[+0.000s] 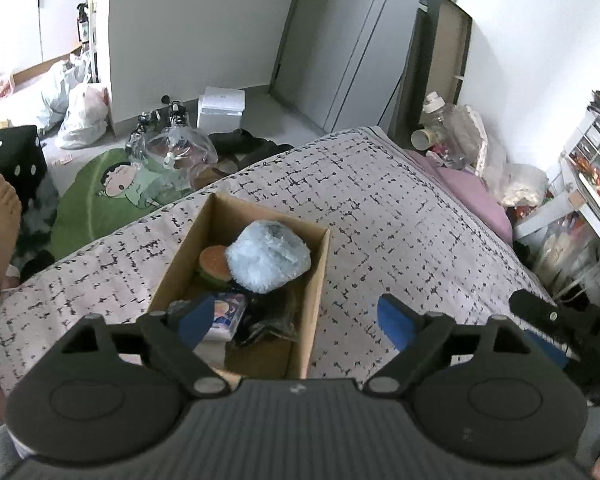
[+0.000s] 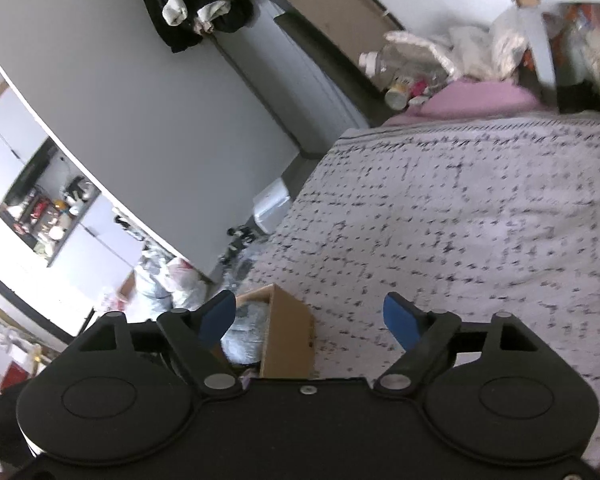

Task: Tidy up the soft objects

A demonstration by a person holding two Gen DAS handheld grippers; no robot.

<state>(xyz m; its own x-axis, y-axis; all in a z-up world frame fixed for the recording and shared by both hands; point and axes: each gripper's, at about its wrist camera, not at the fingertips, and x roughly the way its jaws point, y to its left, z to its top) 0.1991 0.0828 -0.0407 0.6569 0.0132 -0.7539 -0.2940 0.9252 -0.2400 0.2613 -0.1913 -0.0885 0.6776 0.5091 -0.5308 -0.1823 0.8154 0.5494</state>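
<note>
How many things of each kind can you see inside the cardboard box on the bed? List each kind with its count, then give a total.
Blue fluffy toy: 1
Burger toy: 1
Tissue pack: 1
Black bag: 1
Total: 4 seen in the box; more may lie hidden underneath.

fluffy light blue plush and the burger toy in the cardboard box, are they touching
Touching: the left wrist view shows the fluffy light blue plush pressed against the burger toy, no gap, inside the cardboard box.
</note>
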